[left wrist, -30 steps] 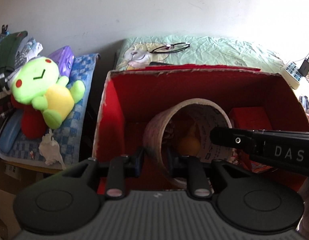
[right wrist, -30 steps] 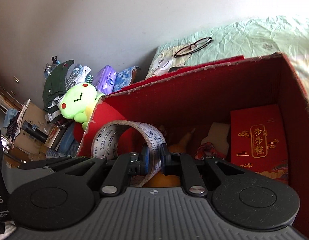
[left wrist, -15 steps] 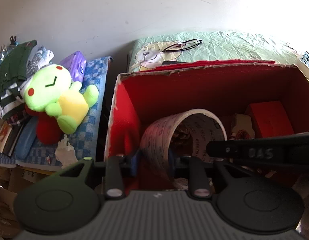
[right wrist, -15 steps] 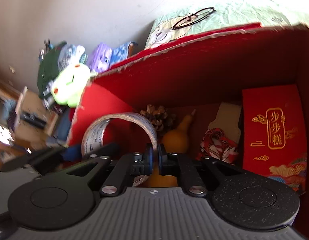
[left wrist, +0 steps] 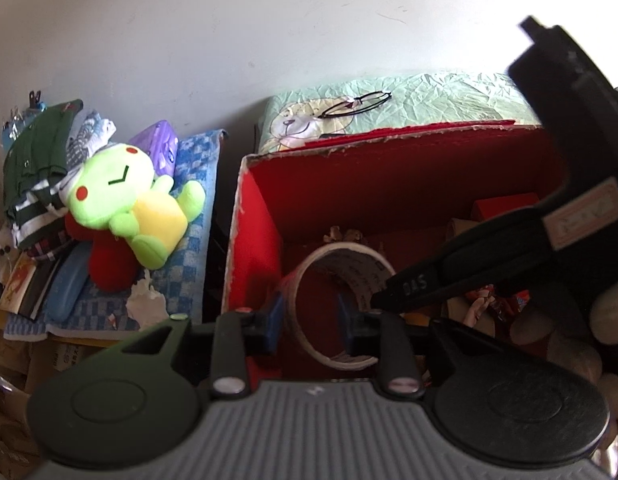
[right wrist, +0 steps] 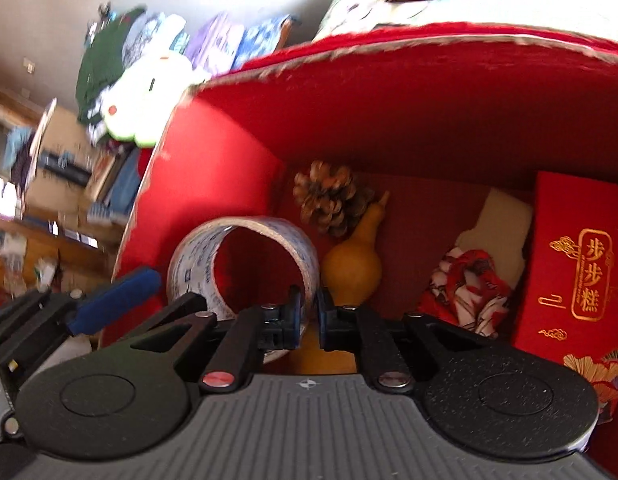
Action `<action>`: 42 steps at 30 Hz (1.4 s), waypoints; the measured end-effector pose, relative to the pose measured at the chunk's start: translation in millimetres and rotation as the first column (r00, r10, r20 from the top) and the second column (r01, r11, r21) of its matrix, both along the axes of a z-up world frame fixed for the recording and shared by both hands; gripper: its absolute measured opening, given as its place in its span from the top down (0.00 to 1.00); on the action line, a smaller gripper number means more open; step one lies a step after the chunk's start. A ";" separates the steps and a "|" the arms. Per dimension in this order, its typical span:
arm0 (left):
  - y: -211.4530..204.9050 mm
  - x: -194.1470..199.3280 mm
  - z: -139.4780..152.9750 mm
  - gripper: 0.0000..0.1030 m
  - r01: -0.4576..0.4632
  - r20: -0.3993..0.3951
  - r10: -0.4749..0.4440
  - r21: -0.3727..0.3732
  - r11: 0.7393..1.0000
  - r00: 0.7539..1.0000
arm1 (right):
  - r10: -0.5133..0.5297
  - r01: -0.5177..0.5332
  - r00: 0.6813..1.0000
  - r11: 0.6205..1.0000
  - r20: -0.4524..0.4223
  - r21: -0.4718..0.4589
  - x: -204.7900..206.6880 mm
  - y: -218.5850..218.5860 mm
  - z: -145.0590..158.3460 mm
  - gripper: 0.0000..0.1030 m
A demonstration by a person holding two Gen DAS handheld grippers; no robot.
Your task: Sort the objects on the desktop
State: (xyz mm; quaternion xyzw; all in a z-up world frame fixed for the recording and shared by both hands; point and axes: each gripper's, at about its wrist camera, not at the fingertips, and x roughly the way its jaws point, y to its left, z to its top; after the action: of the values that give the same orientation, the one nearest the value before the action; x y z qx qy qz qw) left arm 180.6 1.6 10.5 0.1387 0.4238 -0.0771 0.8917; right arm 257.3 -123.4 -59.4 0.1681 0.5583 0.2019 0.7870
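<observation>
A roll of printed packing tape [left wrist: 363, 270] [right wrist: 197, 256] stands on edge in the near left corner of the red cardboard box [left wrist: 389, 184] [right wrist: 389, 112]. My right gripper [right wrist: 309, 316] is shut on the roll's right wall; its black finger [left wrist: 405, 290] reaches in from the right. My left gripper [left wrist: 309, 318] straddles the roll's left wall. Its jaws are opening, and the inner pad stands clear of the cardboard core. One blue pad [right wrist: 113, 300] of the left gripper shows beside the roll.
Inside the box lie a pine cone [right wrist: 329, 200], a yellow gourd [right wrist: 353, 264], a red patterned cloth [right wrist: 469, 284] and a red gift box [right wrist: 581, 264]. A green plush toy [left wrist: 129, 208] lies left of the box; glasses [left wrist: 357, 102] rest on the pillow behind.
The left jaws have parted from the tape wall and that gripper has drawn back. The right gripper keeps its grip, and the roll now sits lower in the box corner.
</observation>
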 end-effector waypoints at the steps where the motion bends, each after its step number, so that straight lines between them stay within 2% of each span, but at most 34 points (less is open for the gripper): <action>1: -0.1 -1.2 -0.5 0.75 0.007 -0.004 -0.008 -0.005 1.000 1.000 | 0.015 -0.015 1.000 1.000 -0.001 -0.015 0.7 3.2 0.8 0.88; 8: 3.7 -1.2 -11.1 0.74 -0.004 -0.048 0.002 -0.031 1.000 0.999 | 0.066 -0.068 0.995 0.997 -0.074 -0.030 11.2 12.5 -5.6 0.77; 12: 5.6 0.3 -14.1 0.74 -0.010 -0.046 0.009 -0.030 1.000 0.999 | 0.031 -0.023 0.994 0.997 -0.105 0.072 9.8 -1.4 -11.4 0.69; 14: 6.6 0.4 -16.8 0.74 -0.016 -0.045 0.015 -0.024 1.000 0.999 | -0.016 0.035 0.991 0.989 -0.131 0.145 8.3 -13.2 -16.2 0.70; 16: 7.6 1.2 -20.7 0.74 -0.026 -0.053 0.025 -0.020 0.999 0.998 | -0.056 0.079 0.990 0.981 -0.130 0.176 5.9 -20.8 -17.5 0.70; 23: 7.7 -1.3 -28.3 0.71 -0.027 -0.052 0.026 -0.023 0.999 0.998 | -0.075 0.081 0.996 0.990 -0.055 0.112 -5.2 -14.8 -12.7 0.72; 26: 5.0 0.6 -30.3 0.66 -0.023 -0.046 0.023 -0.019 1.000 0.999 | -0.052 0.056 0.998 0.992 -0.037 0.111 -1.0 -11.2 -12.9 0.85; 29: 1.6 0.9 -32.5 0.63 -0.020 -0.035 0.019 -0.008 1.000 0.999 | -0.022 0.018 0.999 0.997 0.049 0.076 -5.5 -9.2 -5.1 0.90; 31: 0.3 0.5 -33.1 0.61 -0.021 -0.031 0.021 -0.007 1.000 0.999 | -0.035 0.029 0.996 0.997 0.083 0.078 -6.4 -10.3 -3.8 0.92; 33: -0.7 0.7 -32.9 0.54 -0.028 -0.031 0.028 -0.009 1.000 0.999 | -0.074 0.065 0.994 0.992 0.085 0.106 -6.7 -15.0 -7.2 0.92; 35: -1.6 2.0 -32.1 0.52 -0.042 -0.030 0.041 -0.014 0.999 0.999 | -0.111 0.100 0.991 0.986 0.075 0.132 -5.5 -17.8 -9.3 0.91; 40: -5.8 1.4 -26.5 0.42 -0.064 -0.009 0.064 -0.034 0.997 0.998 | -0.128 0.113 0.987 0.982 0.095 0.153 -7.6 -10.7 -6.6 0.90; 42: -7.9 0.7 -23.5 0.31 -0.072 0.002 0.073 -0.047 0.996 0.997 | -0.135 0.119 0.986 0.981 0.100 0.152 -7.6 -11.3 -5.7 0.90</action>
State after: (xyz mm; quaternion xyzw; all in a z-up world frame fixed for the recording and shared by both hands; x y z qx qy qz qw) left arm 181.3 -6.3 -13.1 0.1025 0.4251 -0.0543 0.8977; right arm 249.7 -134.8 -65.1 0.2487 0.4860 0.2003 0.8135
